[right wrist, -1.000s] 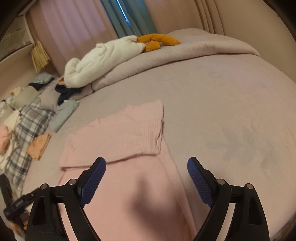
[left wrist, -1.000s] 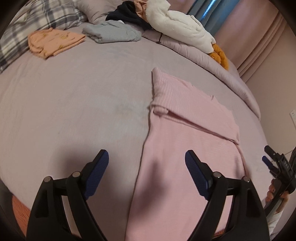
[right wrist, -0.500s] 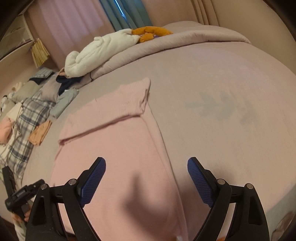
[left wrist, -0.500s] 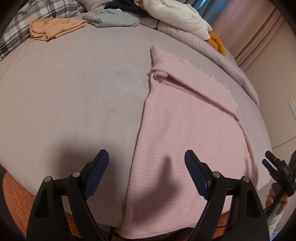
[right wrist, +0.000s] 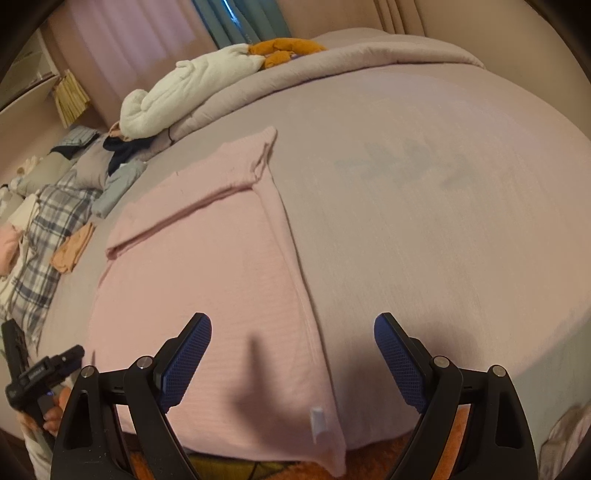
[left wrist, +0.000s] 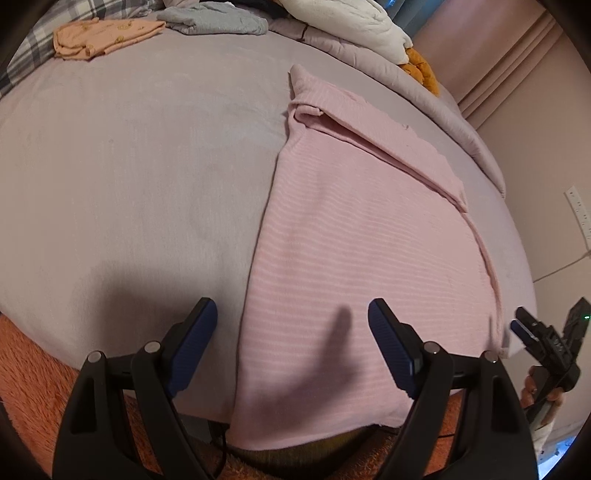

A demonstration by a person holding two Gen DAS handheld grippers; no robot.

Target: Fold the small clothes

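Pink garment [left wrist: 354, 236] beneath wide-open, empty fingers [left wrist: 195, 336]

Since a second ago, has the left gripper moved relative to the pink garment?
Yes. The left gripper has drawn back toward the near bed edge: the pink garment now shows its hanging hem and the orange rug beneath, unseen before.

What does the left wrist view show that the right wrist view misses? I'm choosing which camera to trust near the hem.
Only left: the wall power strip. Only right: the white tag at the garment's near hem and the faded leaf print on the sheet. Both: the pink garment with its top folded over, the orange clothing, both grippers open above it.
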